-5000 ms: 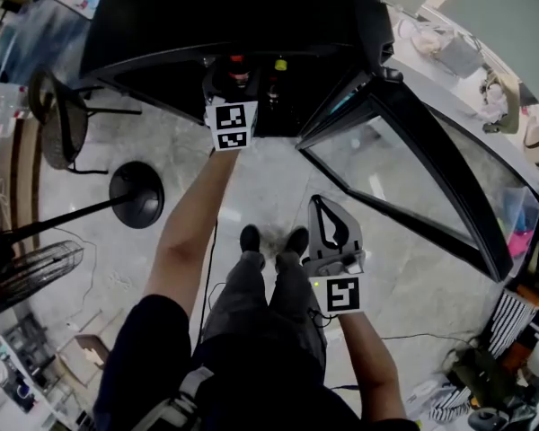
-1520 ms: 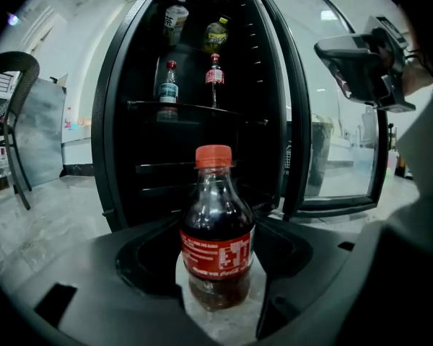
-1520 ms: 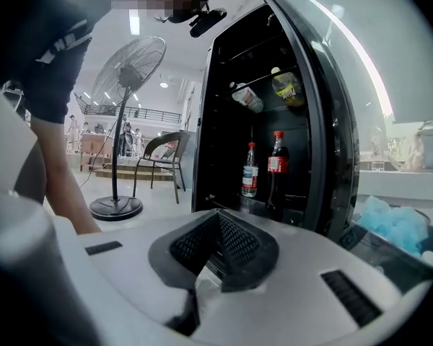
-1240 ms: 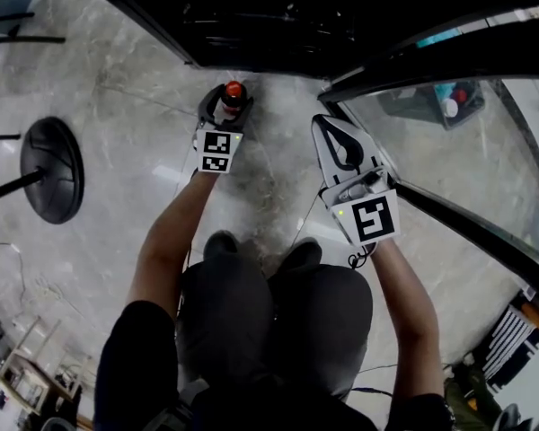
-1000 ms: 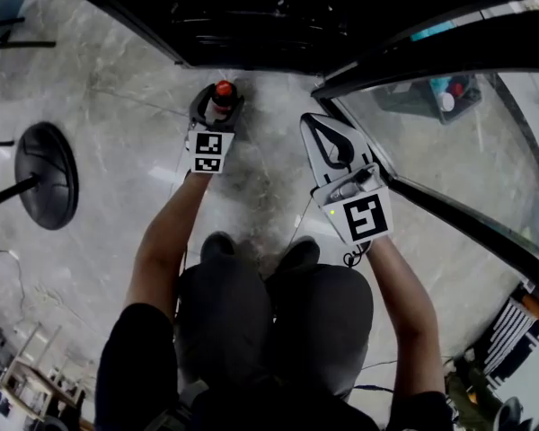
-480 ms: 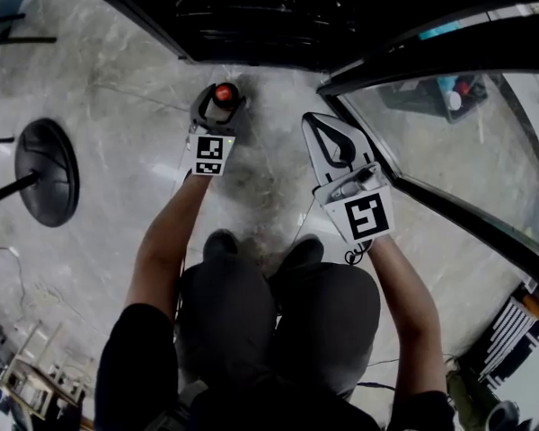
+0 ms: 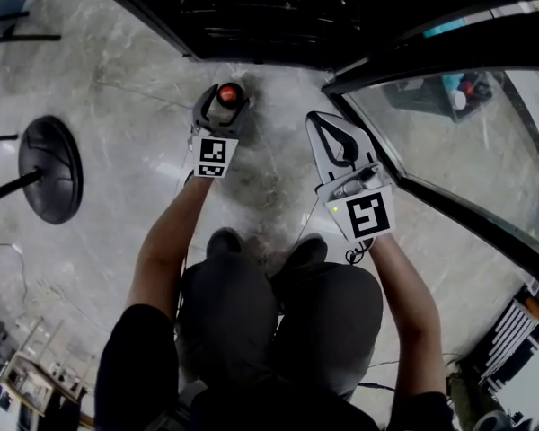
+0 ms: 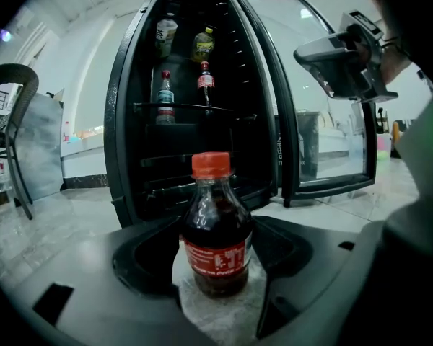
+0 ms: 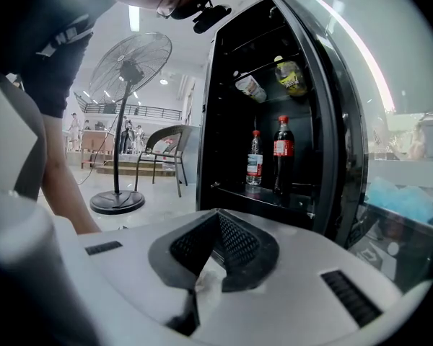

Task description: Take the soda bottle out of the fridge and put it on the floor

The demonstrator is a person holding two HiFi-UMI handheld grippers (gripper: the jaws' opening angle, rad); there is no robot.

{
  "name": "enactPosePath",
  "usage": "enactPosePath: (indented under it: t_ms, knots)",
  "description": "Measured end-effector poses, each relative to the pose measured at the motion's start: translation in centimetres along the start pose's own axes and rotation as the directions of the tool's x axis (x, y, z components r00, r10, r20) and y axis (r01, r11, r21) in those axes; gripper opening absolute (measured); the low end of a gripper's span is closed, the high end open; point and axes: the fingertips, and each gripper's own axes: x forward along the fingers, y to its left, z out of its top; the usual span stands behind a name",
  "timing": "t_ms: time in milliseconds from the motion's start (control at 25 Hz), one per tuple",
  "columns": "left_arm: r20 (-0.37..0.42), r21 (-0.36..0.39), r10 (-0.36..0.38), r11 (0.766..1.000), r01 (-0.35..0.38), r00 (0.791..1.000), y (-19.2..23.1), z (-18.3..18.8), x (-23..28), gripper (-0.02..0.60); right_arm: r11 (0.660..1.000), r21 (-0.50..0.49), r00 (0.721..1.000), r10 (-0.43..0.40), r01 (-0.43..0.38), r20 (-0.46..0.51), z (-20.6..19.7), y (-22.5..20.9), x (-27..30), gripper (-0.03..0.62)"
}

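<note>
The soda bottle [image 7: 226, 94], dark cola with a red cap and red label, stands upright on the marble floor [image 7: 117, 88] just in front of the open fridge [image 7: 251, 16]. My left gripper [image 7: 220, 108] is low at the floor with its jaws on either side of the bottle. In the left gripper view, a thin strip of floor shows on each side of the soda bottle [image 8: 215, 244], so the left gripper [image 8: 215, 225] is open around it. My right gripper [image 7: 328, 122] hovers to the right by the door, shut and empty; the right gripper [image 9: 216, 218] has its tips together.
The fridge's glass door [image 7: 449, 124] swings open on the right, close to my right gripper. Other bottles [image 8: 206, 85] stand on the fridge shelves [image 9: 282, 153]. A fan's round base [image 7: 49, 169] sits on the floor at left, and a chair [image 9: 162, 150] stands beyond it.
Five seconds ago the left gripper was up at the fridge shelf; it has since come down to the floor with the bottle. Within the last second its jaws have eased off the bottle.
</note>
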Motion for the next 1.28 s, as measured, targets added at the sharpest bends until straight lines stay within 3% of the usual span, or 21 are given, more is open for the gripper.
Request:
enactPosePath:
  t_ms: [600,800,1280]
  knots:
    - [0.084,0.035,-0.038,0.999,0.035,0.996,0.2,4.2,-5.3,0.303,1.0,-0.004,1.0,0.008,-0.008,0.012,-0.4,-0.2,0.7,0.018]
    - [0.135,0.007,-0.017,1.0,0.016,0.991,0.9,6.1,-7.8,0.206,1.0,0.003,1.0,0.014,-0.014,0.024,0.0,-0.2,0.7,0.018]
    - [0.235,-0.014,0.013,1.0,-0.01,0.972,1.3,11.7,-12.0,0.056,1.0,0.004,0.999,0.021,-0.022,0.039,0.7,-0.3,0.0,0.018]
